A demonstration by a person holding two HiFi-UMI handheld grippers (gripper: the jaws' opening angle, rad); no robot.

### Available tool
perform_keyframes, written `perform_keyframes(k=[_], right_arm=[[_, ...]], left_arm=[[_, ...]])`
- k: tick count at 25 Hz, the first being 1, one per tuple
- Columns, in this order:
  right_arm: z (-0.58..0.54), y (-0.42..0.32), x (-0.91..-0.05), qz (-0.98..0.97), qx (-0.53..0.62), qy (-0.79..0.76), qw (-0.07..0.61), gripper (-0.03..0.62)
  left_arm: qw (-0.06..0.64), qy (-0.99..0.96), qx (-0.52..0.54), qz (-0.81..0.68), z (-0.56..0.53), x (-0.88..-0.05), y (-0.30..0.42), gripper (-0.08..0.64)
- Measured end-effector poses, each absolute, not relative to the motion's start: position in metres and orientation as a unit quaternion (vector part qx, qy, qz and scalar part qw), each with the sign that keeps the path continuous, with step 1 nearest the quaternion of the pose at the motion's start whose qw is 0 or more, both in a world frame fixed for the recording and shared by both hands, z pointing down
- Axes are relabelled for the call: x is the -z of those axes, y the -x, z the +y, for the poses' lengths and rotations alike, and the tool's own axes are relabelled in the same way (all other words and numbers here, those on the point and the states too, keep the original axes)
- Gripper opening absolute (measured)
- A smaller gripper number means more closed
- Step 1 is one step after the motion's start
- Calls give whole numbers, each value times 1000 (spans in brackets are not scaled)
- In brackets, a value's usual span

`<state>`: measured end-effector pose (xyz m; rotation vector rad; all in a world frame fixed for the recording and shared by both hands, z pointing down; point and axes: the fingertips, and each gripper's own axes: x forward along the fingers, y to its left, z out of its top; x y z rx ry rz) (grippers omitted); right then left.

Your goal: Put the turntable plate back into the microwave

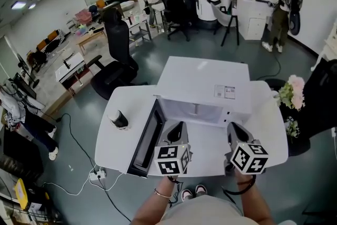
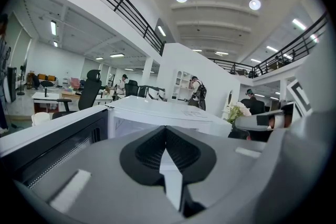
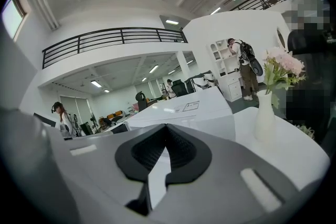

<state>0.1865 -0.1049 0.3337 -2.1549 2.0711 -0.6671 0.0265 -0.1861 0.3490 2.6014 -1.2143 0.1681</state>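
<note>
1. The microwave [image 1: 202, 84], a smooth white box, is sitting on a glossy white table [image 1: 126, 97] with rounded corners. Its dark-lined door [image 1: 146, 137] is standing open on its left side.
2. The left gripper [image 1: 177, 128] is hovering just in front of the microwave's open mouth. Its black ribbed pads [image 2: 148, 152] are pressing together, clenched on nothing.
3. The right gripper [image 1: 234, 129] is hovering just in front of the microwave's right front corner. It is likewise clenched and empty, its grey shell carrying a cube of black-and-white squares.
4. The turntable plate is not showing clearly in any view, and the microwave's top is hiding most of the cavity.
5. A small dark cup-shaped thing [image 1: 119, 119] is standing left of the microwave, beyond the door.
6. A slim white vase [image 3: 265, 115] with soft pale-pink flowers [image 1: 290, 91] is standing to the microwave's right.
</note>
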Motion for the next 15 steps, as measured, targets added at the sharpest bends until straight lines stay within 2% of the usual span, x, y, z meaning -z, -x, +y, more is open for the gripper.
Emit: perform_keyframes(k=[15], right_arm=[[-103, -192, -341, 667, 220, 711, 30, 9]], left_arm=[[142, -896, -61, -417, -190, -360, -33, 0]])
